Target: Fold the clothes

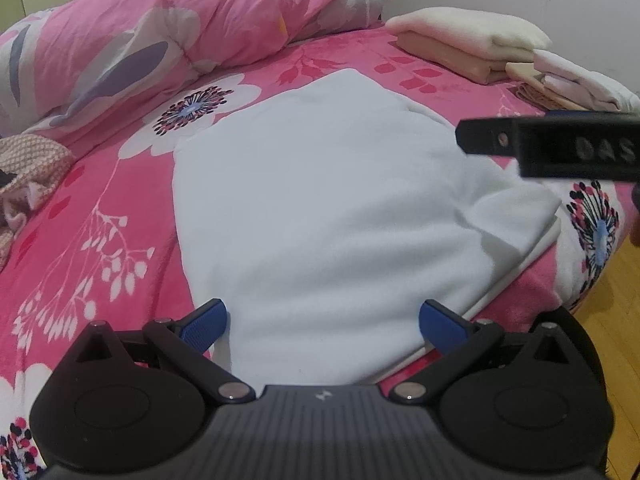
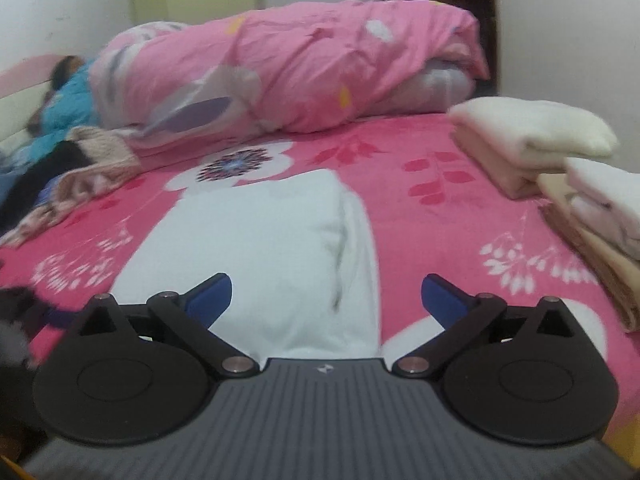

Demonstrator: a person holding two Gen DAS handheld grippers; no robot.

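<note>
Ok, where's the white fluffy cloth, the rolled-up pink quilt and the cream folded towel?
White fluffy cloth (image 1: 320,200), left wrist view, its flat middle.
Rolled-up pink quilt (image 2: 304,68), right wrist view, its front.
Cream folded towel (image 2: 536,124), right wrist view, its top.

A: Where do your two views sit?

B: Your left wrist camera looks steeply down over its own left gripper, close above the white garment on the bed.

A: And your right?

B: Lower, more level, over the right gripper. Both share the garment, pink quilt and folded stack.
</note>
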